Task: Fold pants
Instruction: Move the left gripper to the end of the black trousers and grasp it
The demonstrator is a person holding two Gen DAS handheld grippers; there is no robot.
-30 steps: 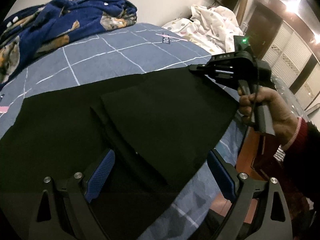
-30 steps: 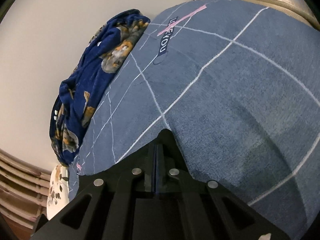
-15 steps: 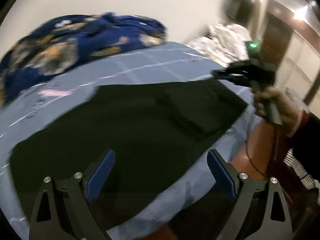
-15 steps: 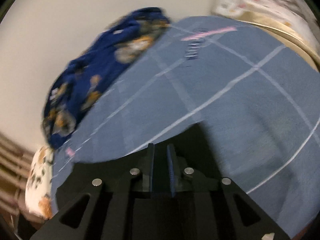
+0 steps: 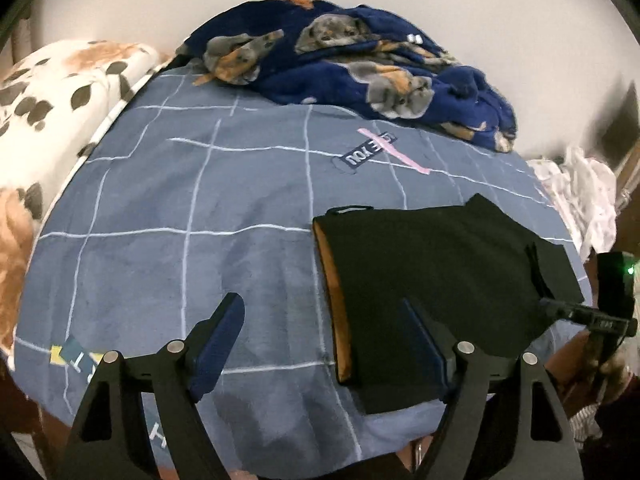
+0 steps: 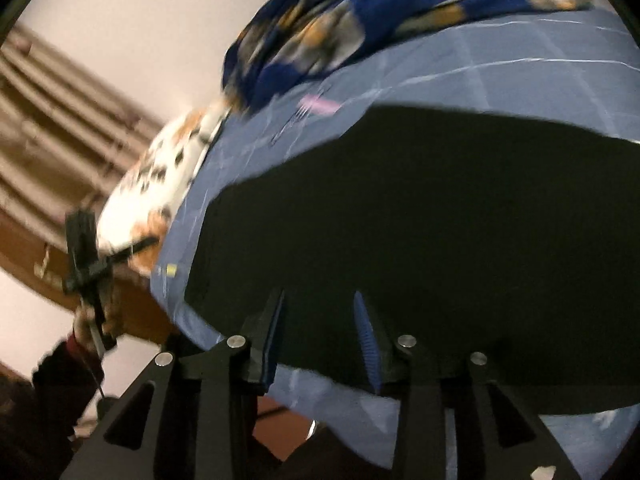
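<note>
The black pants (image 5: 432, 280) lie folded flat on the bed's right side, their orange-lined waistband edge (image 5: 334, 300) facing left. My left gripper (image 5: 320, 328) hovers over the sheet by that edge, its jaws wide and closing with nothing between them. Its right finger overlaps the pants' near left part in the picture. A hand holds my right gripper (image 5: 576, 312) past the pants' right end. In the blurred right wrist view my right gripper (image 6: 320, 320) hangs over the pants (image 6: 420, 220) near their front edge, its jaws opening and empty. The left gripper (image 6: 86, 256) shows far left.
A blue sheet with white grid lines (image 5: 200, 200) covers the bed. A crumpled blue dog-print blanket (image 5: 352, 60) lies at the far side by the wall. A white leaf-patterned quilt (image 5: 48, 92) sits left, white cloth (image 5: 580, 200) right. The bed's front edge drops off just below the grippers.
My right gripper went from shut to apart and drew back, so the pants now fill its view. My left gripper swung left toward the waistband end. Both views rolled.
</note>
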